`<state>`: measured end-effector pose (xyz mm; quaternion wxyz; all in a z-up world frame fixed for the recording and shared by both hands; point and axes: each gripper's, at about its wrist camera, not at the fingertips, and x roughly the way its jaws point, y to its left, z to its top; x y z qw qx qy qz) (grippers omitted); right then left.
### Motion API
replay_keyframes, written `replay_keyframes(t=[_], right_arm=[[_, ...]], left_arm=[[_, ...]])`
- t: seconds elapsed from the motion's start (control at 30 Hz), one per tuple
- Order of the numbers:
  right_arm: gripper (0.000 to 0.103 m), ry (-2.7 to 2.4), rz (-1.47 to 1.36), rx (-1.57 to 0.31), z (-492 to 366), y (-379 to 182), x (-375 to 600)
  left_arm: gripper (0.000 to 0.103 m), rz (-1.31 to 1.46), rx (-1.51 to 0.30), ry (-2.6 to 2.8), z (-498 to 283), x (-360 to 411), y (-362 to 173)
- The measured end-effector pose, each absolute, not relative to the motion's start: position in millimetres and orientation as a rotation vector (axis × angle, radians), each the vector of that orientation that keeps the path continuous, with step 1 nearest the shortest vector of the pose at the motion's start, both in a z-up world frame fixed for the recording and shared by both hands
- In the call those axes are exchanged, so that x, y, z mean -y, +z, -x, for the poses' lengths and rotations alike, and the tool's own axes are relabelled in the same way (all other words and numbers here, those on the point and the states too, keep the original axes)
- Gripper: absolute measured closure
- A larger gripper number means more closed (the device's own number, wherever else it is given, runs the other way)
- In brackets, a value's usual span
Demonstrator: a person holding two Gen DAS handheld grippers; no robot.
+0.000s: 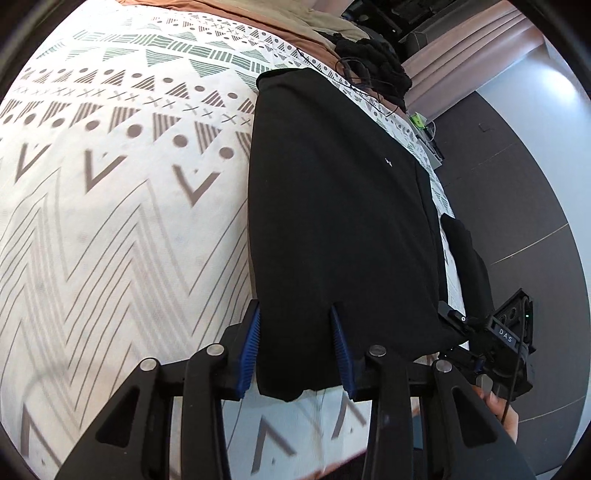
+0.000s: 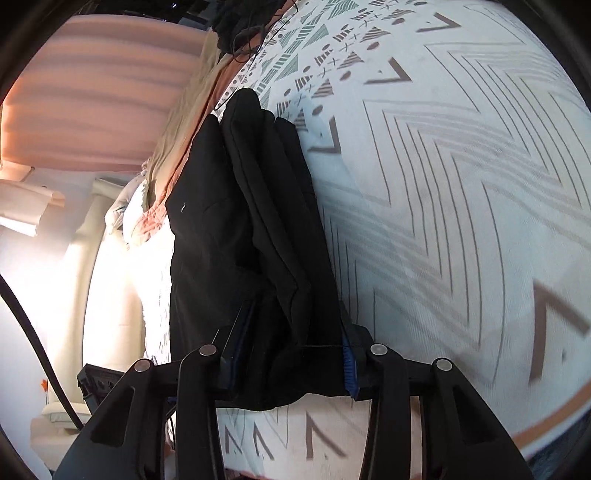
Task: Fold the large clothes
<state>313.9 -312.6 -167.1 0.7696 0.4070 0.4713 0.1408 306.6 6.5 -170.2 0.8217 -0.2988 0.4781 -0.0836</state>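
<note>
One black garment point(image 1: 343, 206), folded lengthwise into a long strip, lies on one bed cover point(image 1: 122, 206) printed with grey chevrons, triangles, dots and crosses. The strip runs away from both cameras toward the far end of the bed; its near end is lifted off the cover.

Two grippers in view, one per hand.

Left gripper point(image 1: 295, 350): two blue-ribbed fingers point(image 1: 249, 354) at a narrow setting, pressed against the near hem of the garment on either side. Cloth fills the gap between them and hangs a little below.

Right gripper point(image 2: 291, 354): two fingers at a similarly narrow setting, clamped on a thicker bunch of the same garment, several layers showing as folds between the pads. In the left view this gripper point(image 1: 476, 332) appears at the right edge of the cloth, with part of one hand point(image 1: 502, 406) behind it.

Other items counted: one dark crumpled pile point(image 1: 373, 62) with one thin black cable point(image 1: 354, 79) looped over it at the far end of the bed; one orange-brown sheet point(image 1: 258, 16) under the cover's far edge; one pink curtain point(image 2: 99, 88) beyond the bed; dark grey floor point(image 1: 517, 177) alongside.
</note>
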Motion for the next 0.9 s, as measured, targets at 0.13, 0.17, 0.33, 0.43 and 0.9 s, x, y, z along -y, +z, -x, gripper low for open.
replay_keyframes(t=[0.13,0.17,0.33,0.43,0.9], right_arm=[[0.065,0.312,-0.891,-1.019,-302,-168,313],[0.065,0.312,-0.891,-1.019,-299,-168,313],[0.065,0.315,-0.890,-1.022,-283,-168,313],[0.065,0.318,-0.894,-1.017,-274,-167,312],[0.032,0.268,-0.887,-0.883,-258,-154,341]], left_arm=[[0.066,0.645,-1.006,-0.187,-287,-11,-169],[0.066,0.652,-1.004,-0.192,-282,-12,-169],[0.066,0.658,-0.994,-0.207,-263,-16,-170],[0.066,0.667,-0.988,-0.216,-252,-20,-172],[0.066,0.802,-0.856,-0.189,-260,-57,-172]])
